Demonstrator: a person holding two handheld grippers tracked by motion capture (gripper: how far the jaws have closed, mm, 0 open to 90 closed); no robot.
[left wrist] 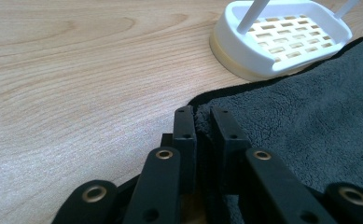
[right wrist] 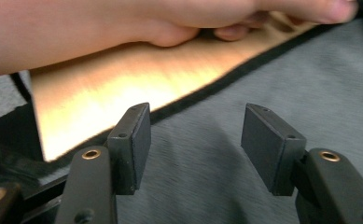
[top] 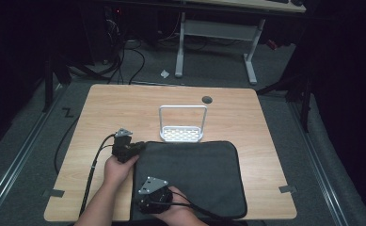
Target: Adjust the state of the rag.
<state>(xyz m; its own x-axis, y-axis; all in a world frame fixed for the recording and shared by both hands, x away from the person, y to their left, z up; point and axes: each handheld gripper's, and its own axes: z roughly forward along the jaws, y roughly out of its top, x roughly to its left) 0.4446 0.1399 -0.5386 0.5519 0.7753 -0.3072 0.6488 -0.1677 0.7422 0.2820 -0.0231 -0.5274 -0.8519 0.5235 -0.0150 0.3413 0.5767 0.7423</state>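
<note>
My left gripper [left wrist: 203, 122] pinches the near-left corner of the dark grey towel [top: 194, 176], which lies flat on the wooden table [top: 124, 106], its far edge touching the white soap dish [top: 182, 134]. My right gripper [right wrist: 195, 140] hangs spread over the towel's near edge.

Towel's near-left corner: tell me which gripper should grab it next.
Right. The right gripper hovers over the towel near that edge with jaws open and nothing between them. The left gripper is already shut on the towel's far-left corner, beside the soap dish, so it probably should hold.
</note>
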